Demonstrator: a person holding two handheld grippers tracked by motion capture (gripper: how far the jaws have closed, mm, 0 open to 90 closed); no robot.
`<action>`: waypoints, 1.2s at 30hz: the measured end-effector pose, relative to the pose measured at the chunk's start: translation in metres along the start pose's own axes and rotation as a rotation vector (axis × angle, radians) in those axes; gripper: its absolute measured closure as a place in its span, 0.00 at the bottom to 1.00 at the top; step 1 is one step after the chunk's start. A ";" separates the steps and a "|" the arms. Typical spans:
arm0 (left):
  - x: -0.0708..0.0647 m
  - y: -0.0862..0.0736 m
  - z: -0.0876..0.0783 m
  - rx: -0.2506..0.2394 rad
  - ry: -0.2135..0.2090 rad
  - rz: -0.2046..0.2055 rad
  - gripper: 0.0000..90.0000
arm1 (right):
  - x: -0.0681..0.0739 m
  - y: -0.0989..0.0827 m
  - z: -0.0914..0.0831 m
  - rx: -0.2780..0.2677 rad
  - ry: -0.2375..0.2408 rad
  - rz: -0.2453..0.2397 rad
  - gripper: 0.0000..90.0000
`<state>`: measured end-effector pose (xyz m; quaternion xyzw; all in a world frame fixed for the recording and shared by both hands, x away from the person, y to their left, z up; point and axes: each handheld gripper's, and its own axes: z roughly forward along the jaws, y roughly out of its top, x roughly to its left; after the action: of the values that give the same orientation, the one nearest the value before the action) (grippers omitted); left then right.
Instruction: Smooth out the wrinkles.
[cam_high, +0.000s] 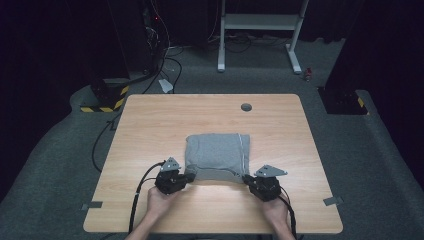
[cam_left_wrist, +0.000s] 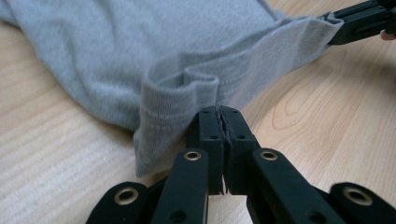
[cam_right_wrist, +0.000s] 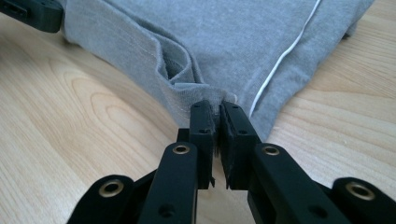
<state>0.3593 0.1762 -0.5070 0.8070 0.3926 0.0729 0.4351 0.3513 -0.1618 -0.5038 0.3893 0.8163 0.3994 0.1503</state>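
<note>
at the bottom of the high view two hands come in, each with a gripper at the near edge of a folded grey garment (cam_high: 217, 154) lying in the middle of the wooden table (cam_high: 150, 125). the left gripper (cam_high: 188, 177) sits at the garment's lower left corner, the right gripper (cam_high: 247, 179) at its lower right corner.

in the left gripper view the black jaws are pressed together at lower centre, pinching the ribbed hem (cam_left_wrist: 180, 100) of the cloth; the fabric bunches into a small loop just above them. in the right gripper view the jaws are likewise clamped on the hem (cam_right_wrist: 187, 93), with a white cord (cam_right_wrist: 280, 60) running up toward the upper right.

farther back, a grey grommet (cam_high: 246, 107) sits near the table's far edge, and beyond it a white frame (cam_high: 260, 22) stands on the floor.

the risk, as i judge it: each grip looks thin, taking only the hem's edge. if only the top layer is caught, lifting could let the lower layers drop and undo the fold; uneven pulling could slip the cloth out.
</note>
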 end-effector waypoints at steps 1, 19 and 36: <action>0.000 -0.001 0.000 0.002 0.001 0.006 0.98 | 0.001 -0.001 0.000 0.001 -0.005 -0.008 0.92; 0.008 0.000 -0.020 -0.049 0.010 -0.061 0.90 | 0.000 -0.009 -0.019 0.043 -0.011 -0.015 0.87; 0.006 0.002 -0.031 -0.070 -0.025 -0.083 0.89 | 0.000 0.009 0.018 0.124 -0.076 -0.023 0.92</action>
<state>0.3499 0.1996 -0.4882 0.7752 0.4176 0.0584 0.4705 0.3658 -0.1484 -0.5083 0.4033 0.8376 0.3312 0.1614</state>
